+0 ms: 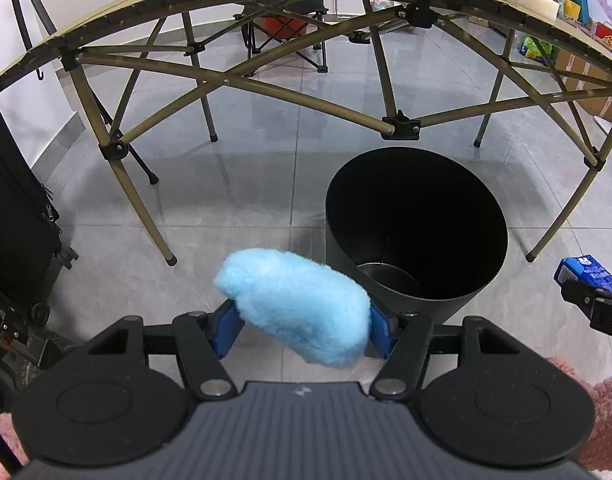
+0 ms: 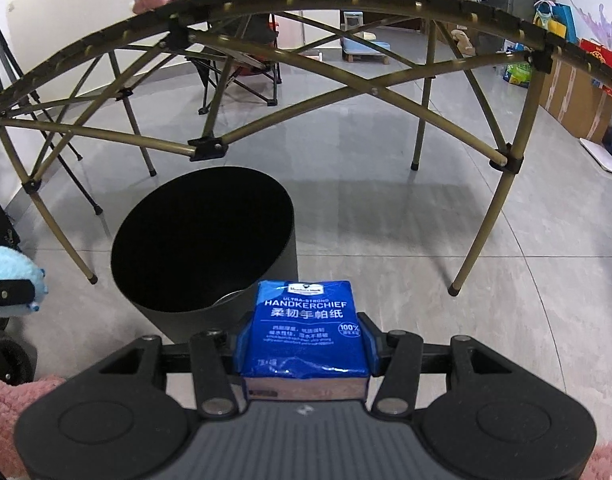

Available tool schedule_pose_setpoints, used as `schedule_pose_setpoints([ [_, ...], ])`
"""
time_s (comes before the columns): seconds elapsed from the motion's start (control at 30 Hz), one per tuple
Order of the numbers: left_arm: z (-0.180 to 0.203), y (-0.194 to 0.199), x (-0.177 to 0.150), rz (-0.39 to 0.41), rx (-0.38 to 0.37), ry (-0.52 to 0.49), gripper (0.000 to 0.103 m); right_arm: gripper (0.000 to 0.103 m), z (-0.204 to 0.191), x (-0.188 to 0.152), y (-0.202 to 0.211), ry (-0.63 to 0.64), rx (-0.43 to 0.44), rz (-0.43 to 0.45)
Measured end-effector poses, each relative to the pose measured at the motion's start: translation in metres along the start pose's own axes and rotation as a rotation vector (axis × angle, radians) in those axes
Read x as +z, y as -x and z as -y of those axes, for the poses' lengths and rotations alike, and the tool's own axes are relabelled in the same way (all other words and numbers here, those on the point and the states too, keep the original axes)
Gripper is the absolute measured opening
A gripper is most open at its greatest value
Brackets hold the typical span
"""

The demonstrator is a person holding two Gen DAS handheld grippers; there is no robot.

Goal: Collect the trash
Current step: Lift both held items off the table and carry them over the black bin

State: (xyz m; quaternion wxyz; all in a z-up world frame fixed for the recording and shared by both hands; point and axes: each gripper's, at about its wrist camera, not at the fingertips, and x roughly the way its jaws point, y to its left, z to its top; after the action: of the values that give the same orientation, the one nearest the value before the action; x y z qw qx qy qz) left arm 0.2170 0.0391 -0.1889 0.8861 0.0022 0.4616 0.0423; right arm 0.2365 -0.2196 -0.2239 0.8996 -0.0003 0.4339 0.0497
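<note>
Bin (image 1: 415, 232) holds a metal lid; left claw (image 1: 302, 326) grips blue fluff (image 1: 294, 300); right claw (image 2: 306, 344) grips tissue pack (image 2: 307, 328).

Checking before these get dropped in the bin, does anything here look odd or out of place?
Nothing spilled or damaged. One oddity for trash: the blue handkerchief tissue pack in the right gripper looks intact, and the left gripper holds a clean fluffy blue item. Black bin stands upright.

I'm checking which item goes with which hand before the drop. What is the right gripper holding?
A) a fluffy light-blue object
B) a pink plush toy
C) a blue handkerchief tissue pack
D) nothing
C: in the right wrist view the blue handkerchief tissue pack sits clamped between the right gripper fingers, near the black bin; the fluffy light-blue object is in the left gripper.
</note>
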Motion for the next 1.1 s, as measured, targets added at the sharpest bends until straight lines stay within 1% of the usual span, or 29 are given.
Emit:
schedule_pose_setpoints([
  [0.1,0.002,-0.004,0.005,-0.016,0.004,0.003,0.064,0.051,0.004,0.005,-0.006,-0.01,-0.007,-0.003],
  [0.2,0.005,-0.007,0.011,-0.033,-0.014,0.01,0.064,0.051,0.007,0.01,-0.01,-0.015,-0.016,-0.003],
  [0.43,0.017,-0.015,0.022,-0.054,-0.01,0.008,0.064,0.051,0.013,0.026,-0.021,-0.03,-0.03,0.005],
  [0.73,0.036,-0.025,0.044,-0.058,-0.016,0.028,0.064,0.051,0.019,0.051,-0.039,-0.059,-0.047,0.025],
  [1.1,0.064,-0.046,0.064,-0.091,-0.043,0.049,0.064,0.051,0.033,0.06,-0.056,-0.093,-0.084,0.021],
])
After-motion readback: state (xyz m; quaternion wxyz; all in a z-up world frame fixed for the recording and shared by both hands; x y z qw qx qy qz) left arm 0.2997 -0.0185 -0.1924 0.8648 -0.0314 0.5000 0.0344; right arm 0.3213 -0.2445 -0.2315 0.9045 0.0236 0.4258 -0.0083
